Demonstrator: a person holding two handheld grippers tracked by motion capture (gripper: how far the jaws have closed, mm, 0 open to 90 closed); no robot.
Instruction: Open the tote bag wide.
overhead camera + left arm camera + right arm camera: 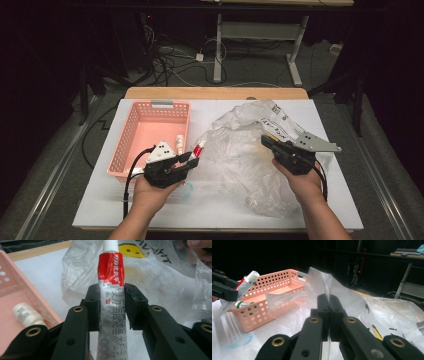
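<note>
From the high view, a pink basket (134,131) sits at the far left of the white surface (320,205) with a small white bottle (179,140) lying inside, a crumpled clear plastic bag (240,150) spreads across the middle and right, and the left tool (192,160) holds a tube (199,148) just right of the basket's near corner. In the left gripper view, the left tool (111,305) is clamped on the silver-and-red tube (111,290) with its white cap pointing away towards the bag (160,285), the bottle (26,315) lying in the basket (10,302) to the left. In the right gripper view, the right tool (329,307) is pressed together on a fold of the bag (319,280), with the basket (274,287) and the tube (242,287) beyond on the left.
</note>
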